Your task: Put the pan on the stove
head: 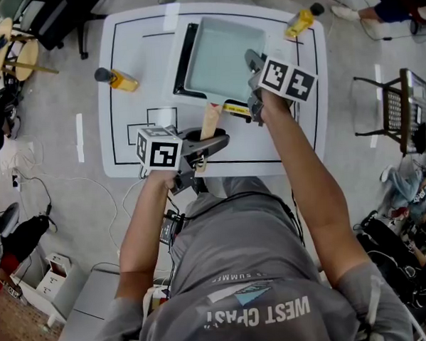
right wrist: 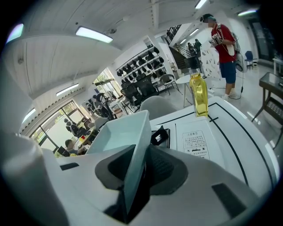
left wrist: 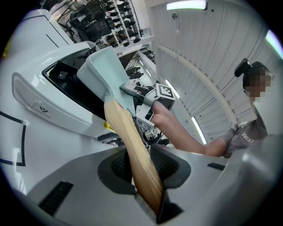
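Note:
A pale teal square pan with a wooden handle sits over the black-topped stove at the far middle of the white table. I cannot tell whether it rests on the stove. My left gripper is shut on the handle near its end. My right gripper is shut on the pan's right rim, and that rim runs between its jaws. In the left gripper view the pan rises tilted above the stove, with the right gripper behind it.
A yellow oil bottle stands at the table's far right corner, also in the right gripper view as the bottle. A second bottle lies at the left. A chair stands right of the table. A person stands far off.

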`<state>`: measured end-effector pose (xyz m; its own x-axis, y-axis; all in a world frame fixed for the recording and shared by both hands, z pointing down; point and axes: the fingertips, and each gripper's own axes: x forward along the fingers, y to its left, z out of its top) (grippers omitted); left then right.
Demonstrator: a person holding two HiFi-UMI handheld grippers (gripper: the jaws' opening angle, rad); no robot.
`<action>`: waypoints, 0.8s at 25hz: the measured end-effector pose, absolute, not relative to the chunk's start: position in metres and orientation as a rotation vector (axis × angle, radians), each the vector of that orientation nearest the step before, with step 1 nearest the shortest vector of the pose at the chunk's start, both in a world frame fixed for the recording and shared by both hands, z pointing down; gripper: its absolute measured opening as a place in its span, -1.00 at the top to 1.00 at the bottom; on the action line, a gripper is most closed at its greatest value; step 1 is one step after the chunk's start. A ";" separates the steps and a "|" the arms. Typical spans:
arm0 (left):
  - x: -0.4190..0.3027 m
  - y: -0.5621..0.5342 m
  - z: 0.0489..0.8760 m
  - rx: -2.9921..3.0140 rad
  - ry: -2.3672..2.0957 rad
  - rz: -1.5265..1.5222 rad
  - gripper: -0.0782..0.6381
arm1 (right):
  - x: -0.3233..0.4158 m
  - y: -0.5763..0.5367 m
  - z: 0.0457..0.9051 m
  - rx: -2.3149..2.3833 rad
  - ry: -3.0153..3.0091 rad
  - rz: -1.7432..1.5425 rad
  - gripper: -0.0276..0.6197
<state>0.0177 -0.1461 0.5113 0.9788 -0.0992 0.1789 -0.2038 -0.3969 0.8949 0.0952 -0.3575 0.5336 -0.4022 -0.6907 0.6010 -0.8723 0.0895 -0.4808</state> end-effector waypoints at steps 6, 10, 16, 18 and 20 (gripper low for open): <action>0.018 -0.147 0.506 1.965 -0.203 0.072 0.50 | 0.093 -0.356 0.533 1.568 -2.151 1.184 0.60; 0.019 -0.150 0.502 1.944 -0.194 0.040 0.48 | 0.093 -0.354 0.531 1.557 -2.155 1.118 0.58; 0.018 -0.152 0.501 1.938 -0.184 0.023 0.48 | 0.092 -0.352 0.533 1.543 -2.153 1.071 0.56; 0.018 -0.153 0.499 1.933 -0.184 0.008 0.48 | 0.091 -0.352 0.532 1.536 -2.150 1.046 0.55; 0.018 -0.154 0.498 1.935 -0.185 0.004 0.48 | 0.090 -0.352 0.531 1.533 -2.147 1.017 0.55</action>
